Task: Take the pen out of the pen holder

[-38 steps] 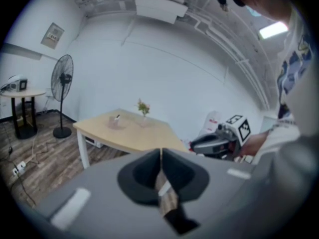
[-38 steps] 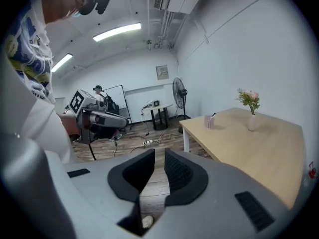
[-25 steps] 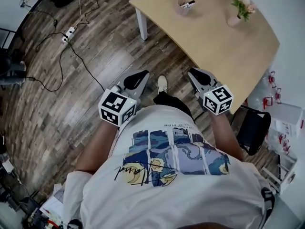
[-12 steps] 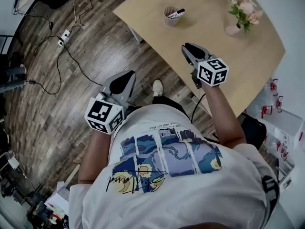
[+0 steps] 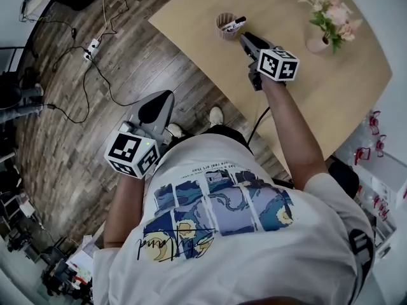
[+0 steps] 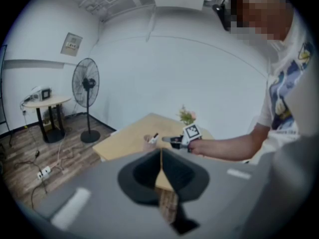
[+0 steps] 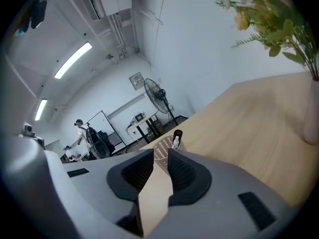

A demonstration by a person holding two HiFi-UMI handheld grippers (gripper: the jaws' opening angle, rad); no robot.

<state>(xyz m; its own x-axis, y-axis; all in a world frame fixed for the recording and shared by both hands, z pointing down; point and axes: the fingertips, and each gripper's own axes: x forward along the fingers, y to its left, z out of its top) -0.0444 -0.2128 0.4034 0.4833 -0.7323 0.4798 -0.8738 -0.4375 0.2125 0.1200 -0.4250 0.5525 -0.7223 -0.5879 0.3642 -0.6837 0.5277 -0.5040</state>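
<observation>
In the head view the right gripper (image 5: 245,38) has come forward to just beside the brown mesh pen holder (image 5: 224,25) on the pale wooden surface (image 5: 305,81), with the black-capped white pen (image 5: 234,23) inside it; in the left gripper view the left gripper (image 6: 160,154) is closed and empty; in the right gripper view the jaws are slightly apart and empty, so the grasp probably follows.

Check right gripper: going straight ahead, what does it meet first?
Most likely the pen holder, dead ahead of the right gripper; the pen pokes up just beside that line. Nothing shows in between.
</observation>
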